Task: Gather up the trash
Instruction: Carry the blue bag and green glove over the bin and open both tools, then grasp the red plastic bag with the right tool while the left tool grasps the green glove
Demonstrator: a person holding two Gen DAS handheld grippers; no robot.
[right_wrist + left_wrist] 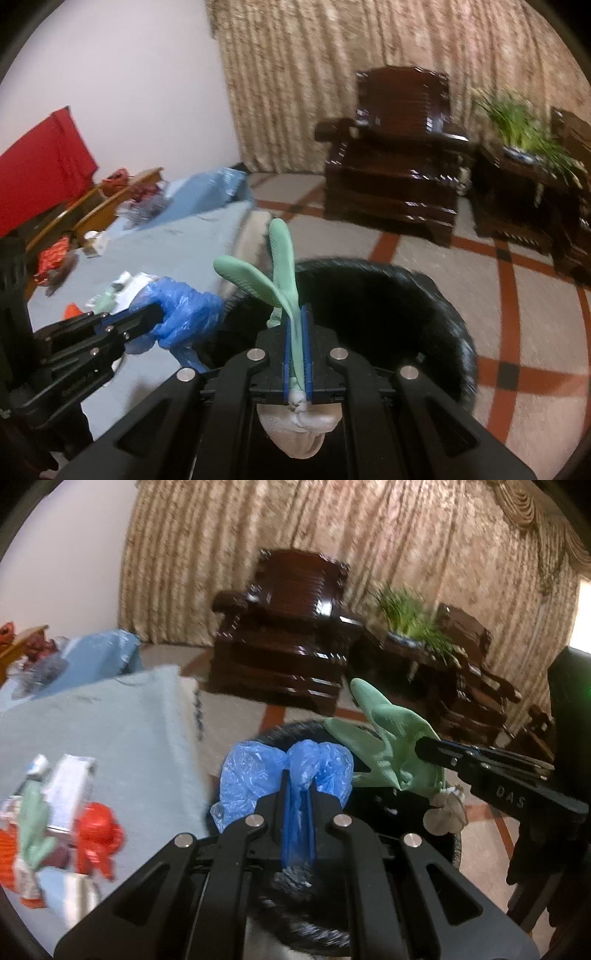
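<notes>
— So, what have you got in each hand?

— My left gripper (297,786) has its jaws pinched tight on a crumpled blue plastic bag (284,771), which bunches out past the fingertips. My right gripper (298,325) is clamped just as tight on a green rubber glove (280,266) — its fingers stick up ahead of the jaws, and the pale cuff hangs below them.

— And where's the bin?

— Right under and ahead of both grippers: a black-lined trash bin (424,295), its mouth open below the bag and the glove.

— Anything left over?

— Off to the left of my left gripper, more litter (62,812) — red, white and green scraps — lies on the light blue tablecloth (122,720).
</notes>
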